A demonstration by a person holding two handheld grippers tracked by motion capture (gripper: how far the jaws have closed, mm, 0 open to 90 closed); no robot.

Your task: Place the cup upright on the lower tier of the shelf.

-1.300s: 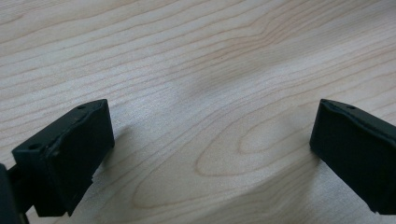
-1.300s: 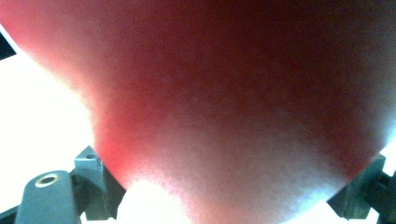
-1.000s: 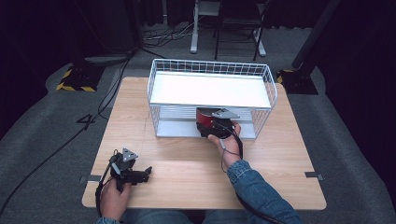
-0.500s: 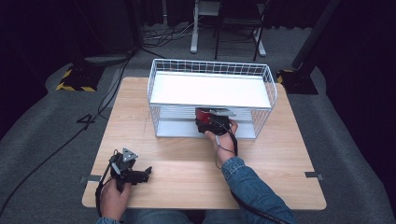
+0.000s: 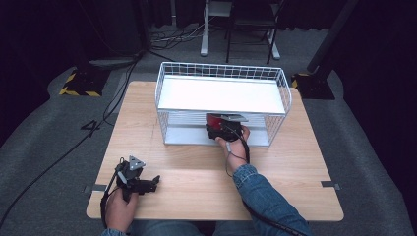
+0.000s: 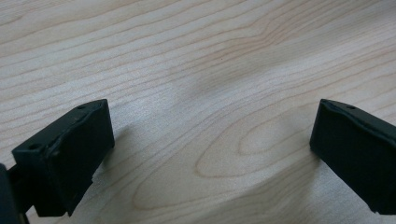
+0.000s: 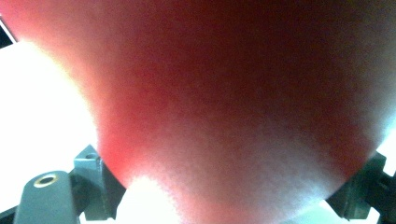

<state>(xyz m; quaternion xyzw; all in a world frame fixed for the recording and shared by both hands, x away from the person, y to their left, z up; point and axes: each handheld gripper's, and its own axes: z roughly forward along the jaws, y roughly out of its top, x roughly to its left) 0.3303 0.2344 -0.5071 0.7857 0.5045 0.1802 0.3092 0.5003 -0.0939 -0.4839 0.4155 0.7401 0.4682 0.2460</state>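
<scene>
The right hand-held gripper point(image 5: 220, 129) pinches a smooth, rounded red object point(image 7: 243, 93), seemingly light but slippery, best held across its widest part, at the front of the white wire two-tier rack point(image 5: 222, 73)'s lower shelf, forearm outstretched. The left hand-held gripper point(image 5: 140, 184), jaws spread, rests on the wooden table point(image 5: 196, 172), well short of the rack.

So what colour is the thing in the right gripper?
Red, clearest in the right gripper view.

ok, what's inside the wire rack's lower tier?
The right gripper reaches into the white wire rack's lower tier with a red object between its jaws. The upper shelf covers the rest.
</scene>
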